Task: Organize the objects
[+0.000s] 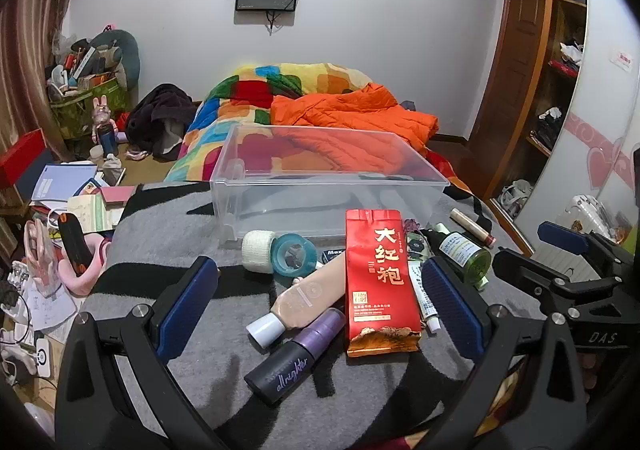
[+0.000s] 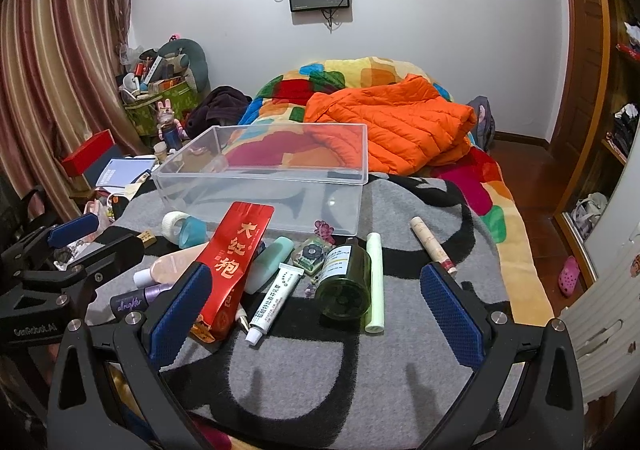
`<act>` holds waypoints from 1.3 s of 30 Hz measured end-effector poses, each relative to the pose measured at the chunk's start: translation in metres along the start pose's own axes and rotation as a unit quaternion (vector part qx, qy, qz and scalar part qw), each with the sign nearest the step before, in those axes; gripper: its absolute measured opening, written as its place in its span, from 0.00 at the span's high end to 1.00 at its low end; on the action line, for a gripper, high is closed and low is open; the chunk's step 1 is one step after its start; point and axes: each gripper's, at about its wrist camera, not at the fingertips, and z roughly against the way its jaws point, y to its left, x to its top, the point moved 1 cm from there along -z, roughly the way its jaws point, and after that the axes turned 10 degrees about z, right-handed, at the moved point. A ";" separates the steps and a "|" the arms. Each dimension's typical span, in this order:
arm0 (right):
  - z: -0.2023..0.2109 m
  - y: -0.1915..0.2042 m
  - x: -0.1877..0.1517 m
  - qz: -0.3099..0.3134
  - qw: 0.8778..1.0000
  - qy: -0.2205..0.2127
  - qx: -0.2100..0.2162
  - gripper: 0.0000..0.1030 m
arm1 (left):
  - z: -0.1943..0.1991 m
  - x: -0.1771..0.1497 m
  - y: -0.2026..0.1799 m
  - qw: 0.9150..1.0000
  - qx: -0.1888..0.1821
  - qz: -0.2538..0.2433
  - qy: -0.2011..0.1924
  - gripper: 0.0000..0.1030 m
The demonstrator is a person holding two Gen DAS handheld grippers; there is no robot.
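Observation:
A clear plastic bin point(image 1: 424, 179) point(image 2: 200, 186) stands empty on the grey and black blanket point(image 1: 180, 222). In front of it lie a red tea pouch point(image 1: 380, 282) point(image 2: 234, 262), a beige tube point(image 1: 308, 294), a purple spray bottle point(image 1: 296, 358), a gauze roll point(image 1: 258, 246), a teal tape roll point(image 1: 294, 254), a green glass bottle point(image 1: 464, 250) point(image 2: 346, 282), a white ointment tube point(image 2: 276, 298), a pale green stick point(image 2: 375, 282) and a paper-wrapped stick point(image 2: 434, 246). My left gripper point(image 1: 316, 302) is open above the tubes and pouch. My right gripper point(image 2: 316, 304) is open above the ointment tube and green bottle.
A colourful quilt point(image 2: 360, 70) and an orange down jacket point(image 2: 400, 122) lie on the bed behind the bin. Papers and boxes point(image 1: 68, 178) clutter the floor at the left. A wardrobe point(image 1: 560, 90) stands at the right.

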 end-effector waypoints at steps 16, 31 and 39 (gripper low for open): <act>0.001 0.000 -0.001 -0.001 1.000 0.002 0.000 0.00 | 0.003 -0.001 -0.001 1.000 0.004 -0.009 -0.007 0.00; -0.001 0.000 -0.003 -0.004 1.000 0.003 0.001 0.00 | 0.006 -0.002 -0.003 1.000 0.000 -0.011 -0.011 0.00; -0.009 -0.001 -0.006 0.005 1.000 0.009 0.000 0.00 | 0.003 -0.002 0.017 1.000 -0.002 0.000 0.001 0.00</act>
